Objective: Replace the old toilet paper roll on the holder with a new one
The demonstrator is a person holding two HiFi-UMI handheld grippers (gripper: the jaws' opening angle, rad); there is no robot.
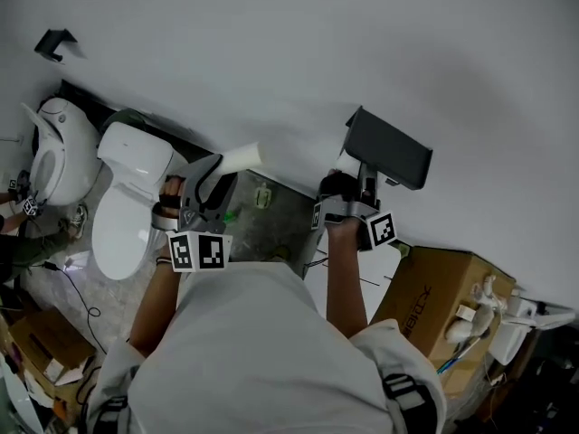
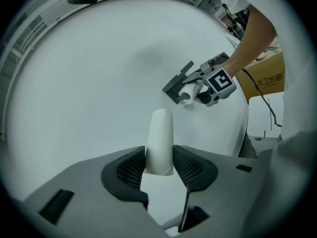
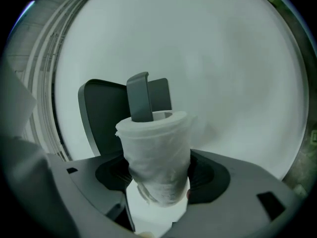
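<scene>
My left gripper point(image 1: 215, 165) is shut on a slim, bare white tube point(image 1: 240, 158), which sticks up from between the jaws point(image 2: 159, 138) toward the white wall. To its right, my right gripper point(image 1: 348, 174) is shut on a toilet paper roll point(image 3: 156, 157) wrapped in white paper. That roll point(image 1: 346, 163) is held up against the dark grey holder point(image 1: 389, 147) on the wall. In the right gripper view the holder's grey arm point(image 3: 139, 97) reaches into the roll's hollow end, with the holder's cover point(image 3: 99, 113) behind it. The left gripper view shows the holder point(image 2: 176, 83) and the roll point(image 2: 188, 92) off to the right.
A white toilet point(image 1: 136, 179) stands at the left below the wall, with a second white fixture point(image 1: 59, 147) beyond it. A cardboard box point(image 1: 443, 287) with cables sits at the right. A black hook point(image 1: 54, 42) is fixed high on the wall.
</scene>
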